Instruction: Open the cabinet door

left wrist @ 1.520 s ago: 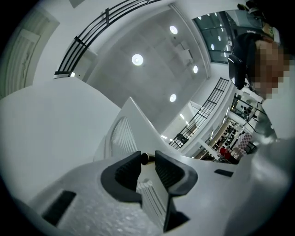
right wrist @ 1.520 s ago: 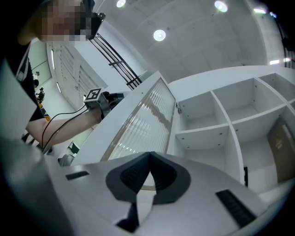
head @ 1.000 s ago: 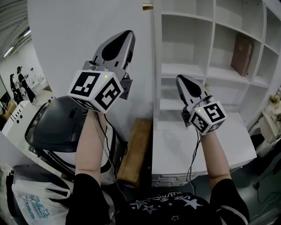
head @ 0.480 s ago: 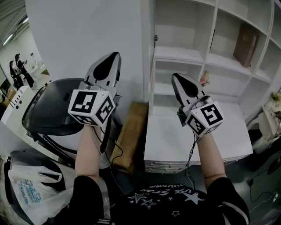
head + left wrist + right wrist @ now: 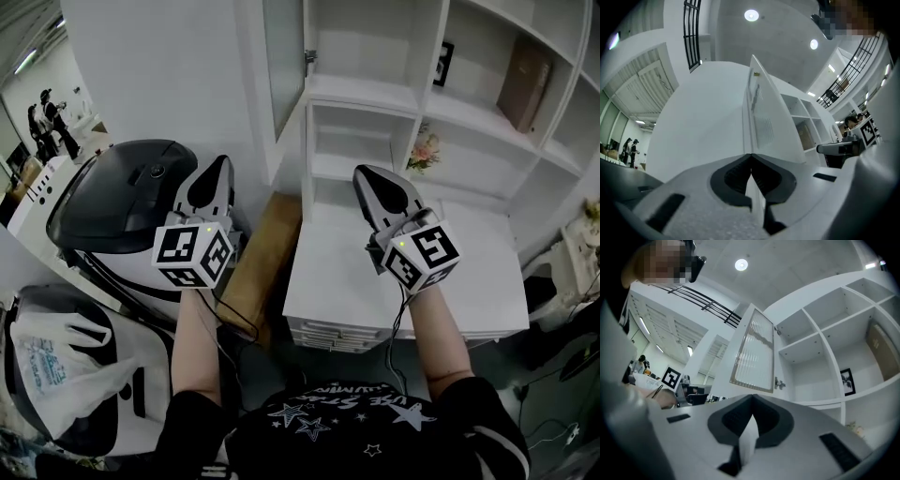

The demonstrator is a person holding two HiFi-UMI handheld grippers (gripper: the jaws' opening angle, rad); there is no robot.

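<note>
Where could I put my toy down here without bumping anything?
The white counter is bare to the right of the right claw. The cubby beside the open door is empty too. It is crowded on the shelves with the book, picture and flowers, and down left by the plastic bag.

Brown book [image 5: 525, 82] at the shelf's [image 5: 469, 114] right end; framed picture [image 5: 443, 63] further left; pink flowers [image 5: 424, 150] below; white plastic bag [image 5: 66, 375].

Left gripper [image 5: 221, 167] and right gripper [image 5: 364, 174] point forward, jaws together, empty
</note>
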